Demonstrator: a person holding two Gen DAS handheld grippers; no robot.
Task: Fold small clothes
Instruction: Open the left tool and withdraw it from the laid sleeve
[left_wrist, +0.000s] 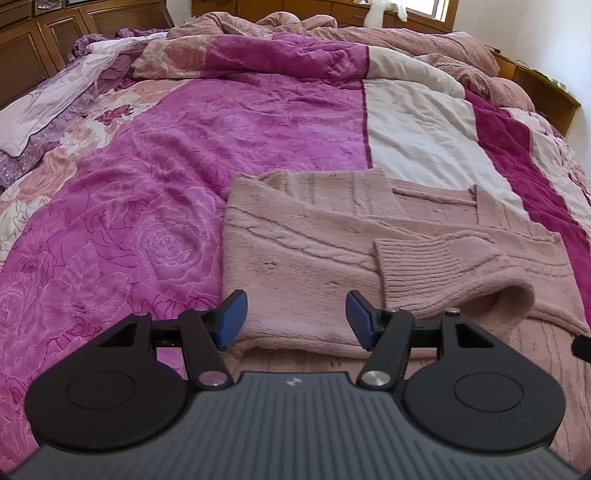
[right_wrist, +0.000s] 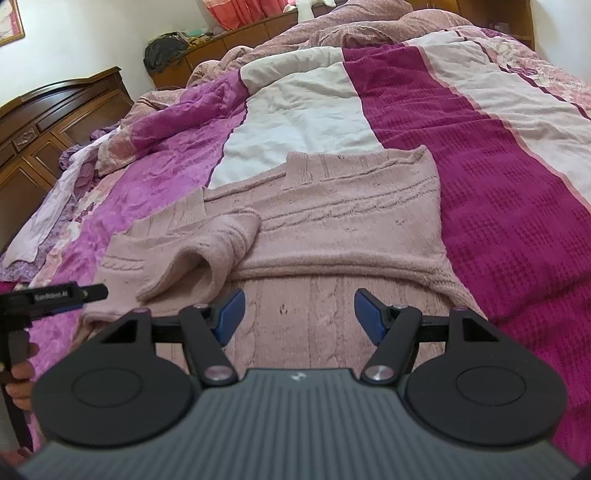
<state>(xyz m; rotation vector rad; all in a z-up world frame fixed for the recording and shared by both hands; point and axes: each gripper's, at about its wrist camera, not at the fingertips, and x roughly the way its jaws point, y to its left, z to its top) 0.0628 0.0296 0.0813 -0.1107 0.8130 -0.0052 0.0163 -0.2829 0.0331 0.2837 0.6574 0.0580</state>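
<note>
We are holding two grippers above a pink knitted sweater (left_wrist: 314, 236) that is lying on a bed, on top of a magenta flowered bedspread (left_wrist: 147, 192) with a white stripe (left_wrist: 417, 140) and a darker magenta band. The sweater is partly folded: its upper part is lying flat across the bed, and one sleeve (left_wrist: 443, 273) with a ribbed cuff is lying folded over the body, its open end facing us in the right wrist view. The near part of the sweater is spreading under both tools.

Our left gripper (left_wrist: 296, 319) is hovering over the near left edge of the folded sweater. Its jaws are standing apart, about halfway, and the blue pads (left_wrist: 232, 319) are gripping nothing; only the knit is showing between them.

Our right gripper (right_wrist: 298, 317) is also hanging over the sweater, above the near flat part. Its jaws are apart in the same way and holding nothing. In this view the left gripper is showing at the left edge, with a hand (right_wrist: 18, 380) below it.

A wooden headboard (right_wrist: 44, 122) is standing behind the bed.
</note>
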